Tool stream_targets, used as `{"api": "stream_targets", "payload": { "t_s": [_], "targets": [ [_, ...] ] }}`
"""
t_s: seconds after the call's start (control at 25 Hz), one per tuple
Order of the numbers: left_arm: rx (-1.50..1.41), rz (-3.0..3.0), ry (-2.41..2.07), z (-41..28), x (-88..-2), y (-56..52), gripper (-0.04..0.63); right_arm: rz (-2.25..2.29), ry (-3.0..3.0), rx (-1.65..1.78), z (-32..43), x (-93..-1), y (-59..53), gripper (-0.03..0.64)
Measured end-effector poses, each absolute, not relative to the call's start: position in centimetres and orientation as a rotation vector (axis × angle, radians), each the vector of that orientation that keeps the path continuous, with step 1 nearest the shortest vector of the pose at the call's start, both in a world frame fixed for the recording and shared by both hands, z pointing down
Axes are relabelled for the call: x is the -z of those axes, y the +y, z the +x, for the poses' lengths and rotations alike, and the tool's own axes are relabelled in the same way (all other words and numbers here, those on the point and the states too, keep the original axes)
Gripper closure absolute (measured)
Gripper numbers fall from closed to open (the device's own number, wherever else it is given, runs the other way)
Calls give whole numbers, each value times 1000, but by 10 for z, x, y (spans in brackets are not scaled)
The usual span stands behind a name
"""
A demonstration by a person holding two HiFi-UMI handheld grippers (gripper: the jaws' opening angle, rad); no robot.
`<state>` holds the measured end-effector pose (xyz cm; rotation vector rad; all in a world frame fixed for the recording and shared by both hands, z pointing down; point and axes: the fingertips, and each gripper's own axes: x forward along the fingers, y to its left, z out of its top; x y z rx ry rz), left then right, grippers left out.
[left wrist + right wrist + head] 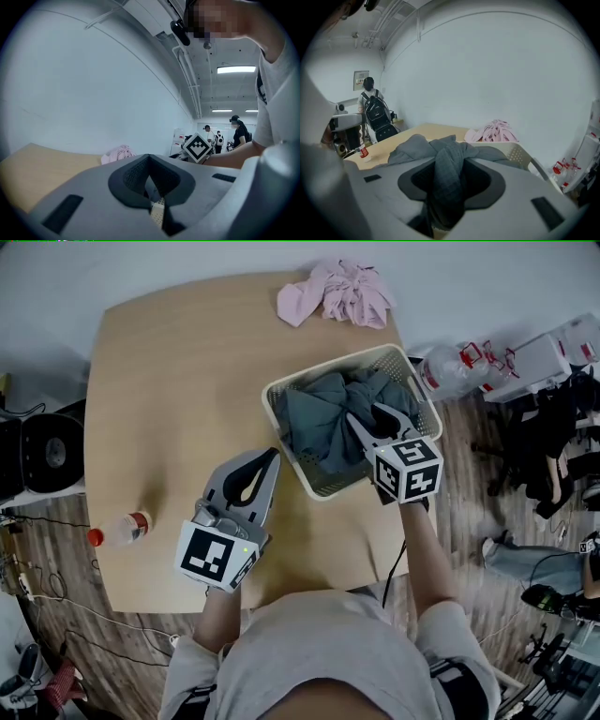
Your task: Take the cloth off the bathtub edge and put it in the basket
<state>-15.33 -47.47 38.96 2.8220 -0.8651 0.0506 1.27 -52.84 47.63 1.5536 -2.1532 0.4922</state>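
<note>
The right gripper (366, 416) is clenched on a fold of the grey cloth (314, 418), and it reaches down into the white basket (281, 390). Most of the cloth already lies bunched inside this basket, which stands on the wooden tabletop (178, 381). The left gripper (270, 457) is just beside the basket, with its jaws together and nothing between them. A pink cloth (337, 292) lies at the far edge and a plastic bottle (120, 529) lies on its side at the left.

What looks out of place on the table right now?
A red-capped plastic bottle lies on its side near the left edge of the table. A pink cloth sits crumpled at the far edge.
</note>
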Motion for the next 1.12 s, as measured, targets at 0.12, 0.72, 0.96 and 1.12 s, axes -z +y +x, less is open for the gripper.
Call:
{"api": "stream_targets", "payload": {
  "t_s": [0.12,0.72,0.96,1.12],
  "targets": [
    [-53,2804,-879,-157,-394,-481,597,1494,-2104,-553,12,-497,-536,454],
    [-60,2737,-933,-176,-414,-498,597,1243,-1788,-738,16,-570,-550,447],
    [-49,2720,-942,-179,-420,-500,597,1182,-1776,-759,14,-581,-553,446],
    [-48,2734,-916,-175,-417,-494,597,1206,-1784,-734,17,-573,-549,418]
  ]
}}
